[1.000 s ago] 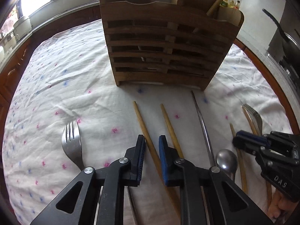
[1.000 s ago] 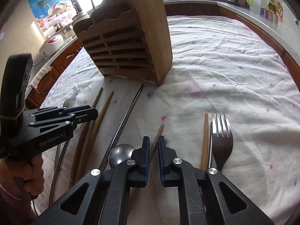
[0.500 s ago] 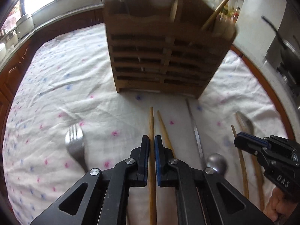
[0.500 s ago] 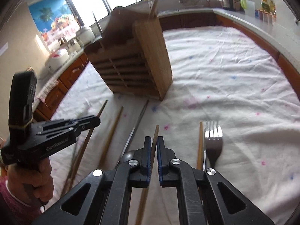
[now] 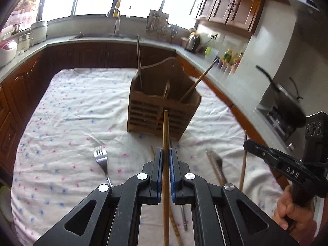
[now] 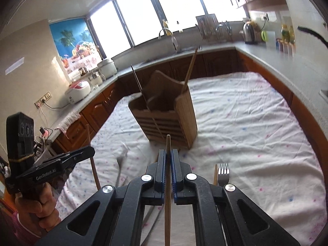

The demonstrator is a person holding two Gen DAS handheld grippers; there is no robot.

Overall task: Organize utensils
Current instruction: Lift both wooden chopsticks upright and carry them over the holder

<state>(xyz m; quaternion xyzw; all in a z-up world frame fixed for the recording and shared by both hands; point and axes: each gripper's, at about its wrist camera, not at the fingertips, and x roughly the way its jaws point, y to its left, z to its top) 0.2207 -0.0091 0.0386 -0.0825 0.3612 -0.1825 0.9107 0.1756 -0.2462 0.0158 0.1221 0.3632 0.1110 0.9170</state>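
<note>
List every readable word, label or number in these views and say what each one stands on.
"DAS": on the right gripper, seen from the left wrist.
"GenRobot.AI": on the left gripper, seen from the right wrist; the last letters are faint.
Poster on the wall: any print is too blurred to read.
Bottles on the counter: labels too small to read.

White tablecloth (image 5: 61,123) with pink and blue dots; brown wooden holder (image 5: 162,110); tan chopstick (image 5: 165,135); silver fork (image 5: 101,160).
</note>
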